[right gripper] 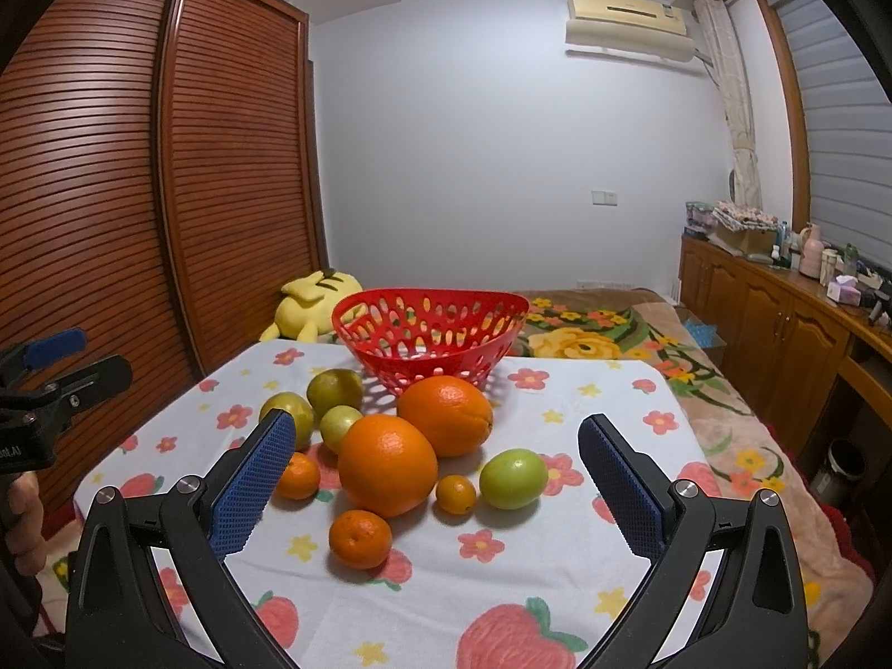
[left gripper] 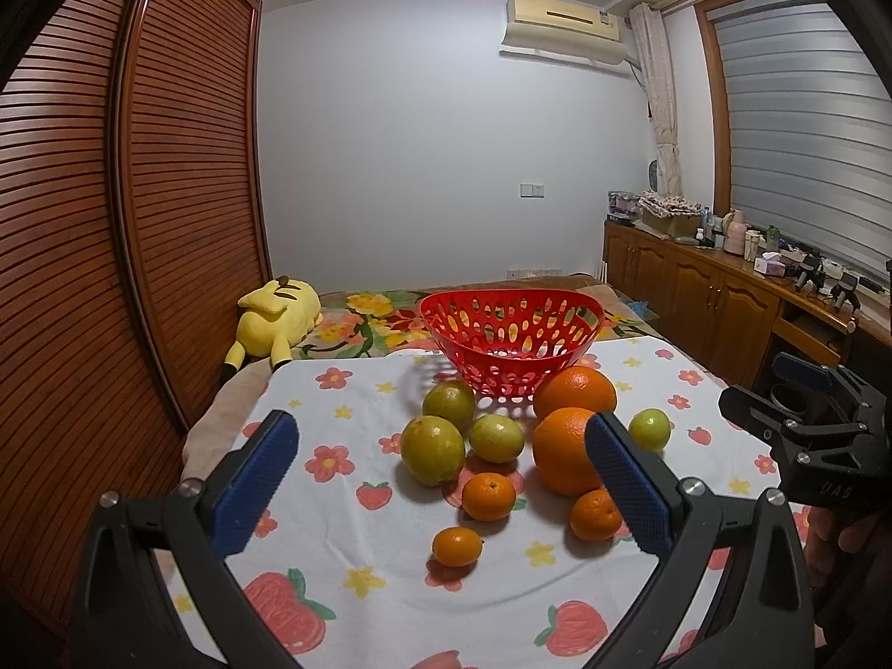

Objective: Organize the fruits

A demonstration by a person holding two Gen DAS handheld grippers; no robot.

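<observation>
An empty red perforated basket (left gripper: 510, 343) (right gripper: 429, 334) stands at the far side of a white cloth with flower and strawberry prints (left gripper: 362, 585) (right gripper: 446, 585). In front of it lie two large oranges (left gripper: 577, 390) (right gripper: 387, 463), several green fruits (left gripper: 432, 449) (right gripper: 513, 478) and three small mandarins (left gripper: 489, 496) (right gripper: 359, 538). My left gripper (left gripper: 440, 485) is open and empty, above the near part of the cloth. My right gripper (right gripper: 437, 479) is open and empty too, with the fruit pile ahead between its fingers. It also shows at the right edge of the left wrist view (left gripper: 808, 412).
A yellow plush toy (left gripper: 273, 315) (right gripper: 312, 301) lies behind the cloth at the left, by a wooden slatted wardrobe (left gripper: 111, 223). A floral blanket (right gripper: 613, 334) covers the bed beyond. A wooden sideboard (left gripper: 697, 301) with bottles and boxes runs along the right.
</observation>
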